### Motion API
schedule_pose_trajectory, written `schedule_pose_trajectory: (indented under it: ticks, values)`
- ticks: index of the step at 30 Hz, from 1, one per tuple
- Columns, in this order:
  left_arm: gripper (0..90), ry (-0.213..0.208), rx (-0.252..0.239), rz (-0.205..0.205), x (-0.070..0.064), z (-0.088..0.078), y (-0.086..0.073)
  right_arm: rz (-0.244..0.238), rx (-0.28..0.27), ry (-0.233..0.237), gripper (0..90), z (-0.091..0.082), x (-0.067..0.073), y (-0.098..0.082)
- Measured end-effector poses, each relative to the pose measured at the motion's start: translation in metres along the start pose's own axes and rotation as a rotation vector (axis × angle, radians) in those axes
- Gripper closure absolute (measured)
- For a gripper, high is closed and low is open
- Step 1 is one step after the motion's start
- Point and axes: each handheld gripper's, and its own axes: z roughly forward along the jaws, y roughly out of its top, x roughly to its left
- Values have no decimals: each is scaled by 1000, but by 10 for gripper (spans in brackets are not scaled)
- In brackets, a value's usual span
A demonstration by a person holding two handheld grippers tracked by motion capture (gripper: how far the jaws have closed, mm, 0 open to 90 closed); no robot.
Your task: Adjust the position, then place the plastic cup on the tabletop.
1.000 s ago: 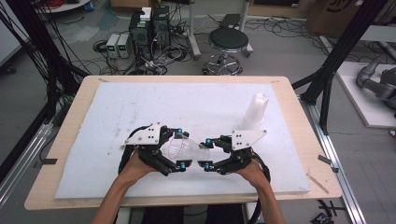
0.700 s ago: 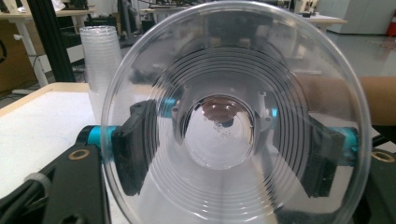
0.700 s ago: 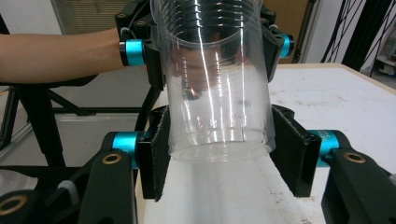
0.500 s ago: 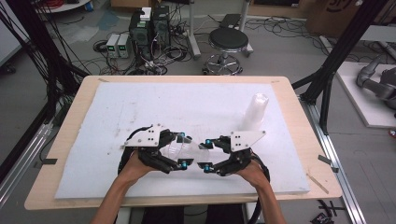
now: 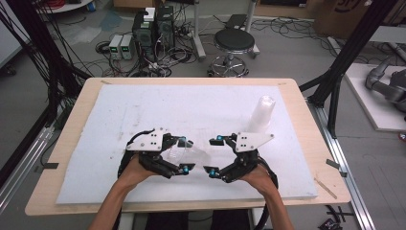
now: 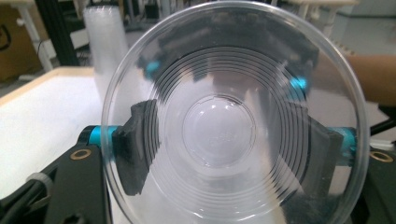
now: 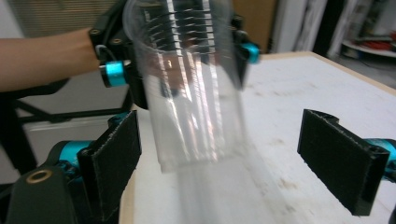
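Note:
A clear plastic cup (image 5: 190, 152) lies on its side just above the white mat, and my left gripper (image 5: 185, 155) is shut on it near the rim. In the left gripper view I look straight into the cup (image 6: 218, 130), with the pads (image 6: 134, 140) pressing on both sides. My right gripper (image 5: 212, 155) faces it, open. In the right gripper view the cup's base end (image 7: 191, 93) reaches between the wide-apart pads (image 7: 113, 161) without touching them. A tall stack of clear cups (image 5: 262, 114) stands upright at the back right.
The white mat (image 5: 143, 110) covers most of the wooden table (image 5: 72, 143). The stack of cups (image 6: 105, 51) also rises beyond the held cup in the left gripper view. A stool (image 5: 234, 43) and computer gear (image 5: 153, 28) stand on the floor beyond the table.
The two grippers have drawn slightly apart, the left one shifting a little left. The cup stays in the left gripper.

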Motion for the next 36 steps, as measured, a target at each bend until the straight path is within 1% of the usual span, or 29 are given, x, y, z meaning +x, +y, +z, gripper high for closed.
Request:
schedule_pose_trajectory:
  ticks: [2, 3, 4, 5, 8, 11, 14, 16, 17, 19, 20, 22, 26, 27, 28, 30, 32, 33, 35, 36]
  values:
    - [316, 14, 39, -5, 3, -4, 0, 20, 10, -44, 136, -6, -1, -3]
    - [316, 29, 78, -9, 7, -7, 1, 28, 13, -75, 136, -9, -2, -5]
    - [316, 36, 92, -13, 9, -9, 2, 39, 26, -129, 136, -14, -4, -9]
    - [315, 40, 115, -14, 11, -11, 3, 44, 31, -159, 137, -17, -5, -12]
    - [315, 60, 181, -14, 18, -16, 7, 83, 59, -279, 137, -27, -11, -23]
    - [316, 74, 261, -6, 26, -20, 12, 123, 75, -393, 137, -36, -15, -35]
    - [315, 74, 345, 1, 33, -21, 17, 166, 92, -471, 137, -43, -18, -47]
    - [314, 74, 396, 4, 37, -20, 20, 189, 111, -511, 138, -47, -19, -55]
    - [313, 70, 436, 8, 40, -19, 22, 195, 118, -519, 138, -48, -20, -58]
    - [313, 64, 491, 14, 44, -18, 25, 217, 136, -534, 139, -50, -21, -67]
    - [313, 62, 506, 14, 46, -17, 27, 229, 145, -543, 140, -50, -22, -70]
    - [312, 60, 554, 23, 50, -15, 30, 241, 146, -560, 140, -51, -23, -77]
    - [312, 67, 604, 29, 58, -16, 36, 255, 150, -596, 140, -52, -26, -83]
    - [312, 72, 626, 28, 60, -16, 38, 254, 149, -602, 140, -52, -27, -84]
    - [312, 74, 639, 27, 61, -16, 38, 261, 144, -609, 140, -53, -27, -86]
    - [312, 84, 670, 29, 63, -14, 39, 260, 140, -615, 140, -53, -28, -88]
    - [312, 79, 685, 30, 64, -13, 40, 267, 146, -614, 140, -52, -28, -93]
    - [312, 82, 681, 32, 64, -11, 40, 263, 151, -612, 144, -52, -28, -95]
    - [312, 83, 687, 36, 65, -10, 40, 253, 149, -610, 145, -51, -27, -94]
    - [313, 82, 690, 36, 65, -9, 41, 257, 153, -608, 146, -51, -27, -94]
